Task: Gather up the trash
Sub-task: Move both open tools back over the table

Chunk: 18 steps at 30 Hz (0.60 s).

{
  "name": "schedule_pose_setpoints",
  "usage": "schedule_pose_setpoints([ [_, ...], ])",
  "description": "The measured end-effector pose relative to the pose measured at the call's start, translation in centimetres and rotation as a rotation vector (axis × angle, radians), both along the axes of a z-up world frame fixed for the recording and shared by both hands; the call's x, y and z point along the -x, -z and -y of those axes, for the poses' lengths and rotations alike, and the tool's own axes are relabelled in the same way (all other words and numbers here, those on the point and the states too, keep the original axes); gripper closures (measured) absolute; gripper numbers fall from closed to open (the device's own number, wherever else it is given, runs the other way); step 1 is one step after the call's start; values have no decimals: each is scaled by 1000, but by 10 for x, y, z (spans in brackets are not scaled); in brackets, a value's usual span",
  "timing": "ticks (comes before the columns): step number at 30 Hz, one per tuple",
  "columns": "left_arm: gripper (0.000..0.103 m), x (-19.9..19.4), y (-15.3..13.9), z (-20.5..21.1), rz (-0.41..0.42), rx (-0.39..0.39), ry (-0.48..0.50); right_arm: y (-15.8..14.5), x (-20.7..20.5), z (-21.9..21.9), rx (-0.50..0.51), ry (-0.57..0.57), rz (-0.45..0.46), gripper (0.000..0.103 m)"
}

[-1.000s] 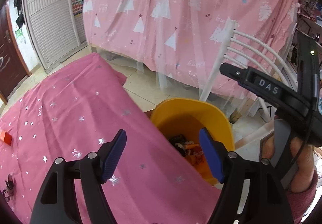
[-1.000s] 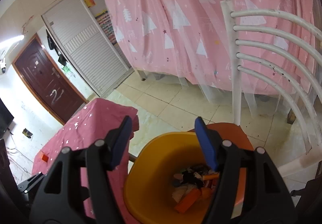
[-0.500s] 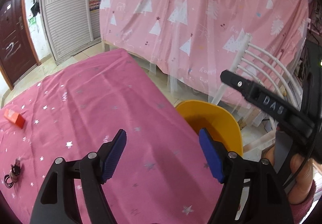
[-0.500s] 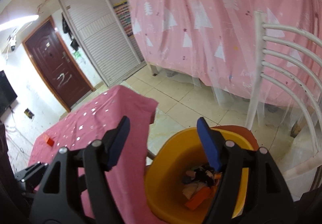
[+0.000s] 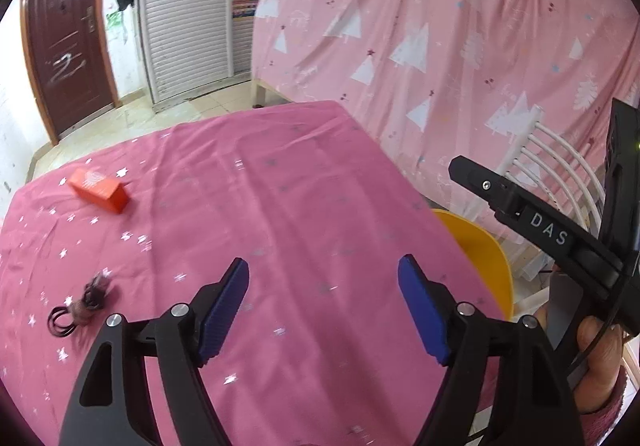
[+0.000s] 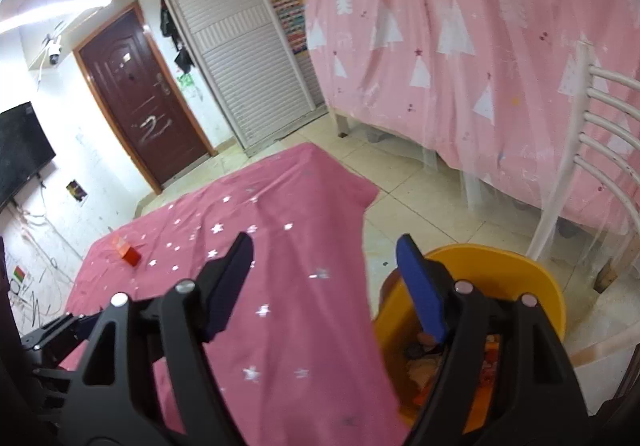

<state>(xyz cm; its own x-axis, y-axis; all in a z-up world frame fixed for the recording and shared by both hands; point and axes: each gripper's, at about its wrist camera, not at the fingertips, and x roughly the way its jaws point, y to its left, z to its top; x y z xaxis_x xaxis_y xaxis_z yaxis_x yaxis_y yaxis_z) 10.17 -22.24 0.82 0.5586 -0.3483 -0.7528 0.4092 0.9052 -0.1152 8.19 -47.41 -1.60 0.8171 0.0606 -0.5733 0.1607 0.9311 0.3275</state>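
pink star-print cloth on the tabletop (image 5: 304, 205) could snag as the empty, opening left gripper (image 5: 324, 306) and right gripper (image 6: 324, 278) pinch the far-left orange cardboard box (image 5: 99, 190) or near-left black hair ties (image 5: 82, 310).

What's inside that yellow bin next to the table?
The yellow bin holds a jumble of scraps, orange and pale pieces among them. The right gripper, its empty jaws opening, blocks much of the pile, so what lies deeper stays hidden.

Bright indoor light (ceiling tube (image 6: 56, 9) glaring), fisheye-bent edges, slight blur.
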Motion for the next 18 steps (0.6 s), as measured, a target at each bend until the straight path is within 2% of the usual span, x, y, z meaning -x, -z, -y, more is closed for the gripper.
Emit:
schedule_pose_setpoints([
  [5, 23, -1, -1, -30, 2, -6, -65, -3, -9, -24, 14, -50, -3, 29],
  [18, 23, -2, -5, -106, 35, -54, -202, -4, -28, -85, 57, -158, -29, 24],
])
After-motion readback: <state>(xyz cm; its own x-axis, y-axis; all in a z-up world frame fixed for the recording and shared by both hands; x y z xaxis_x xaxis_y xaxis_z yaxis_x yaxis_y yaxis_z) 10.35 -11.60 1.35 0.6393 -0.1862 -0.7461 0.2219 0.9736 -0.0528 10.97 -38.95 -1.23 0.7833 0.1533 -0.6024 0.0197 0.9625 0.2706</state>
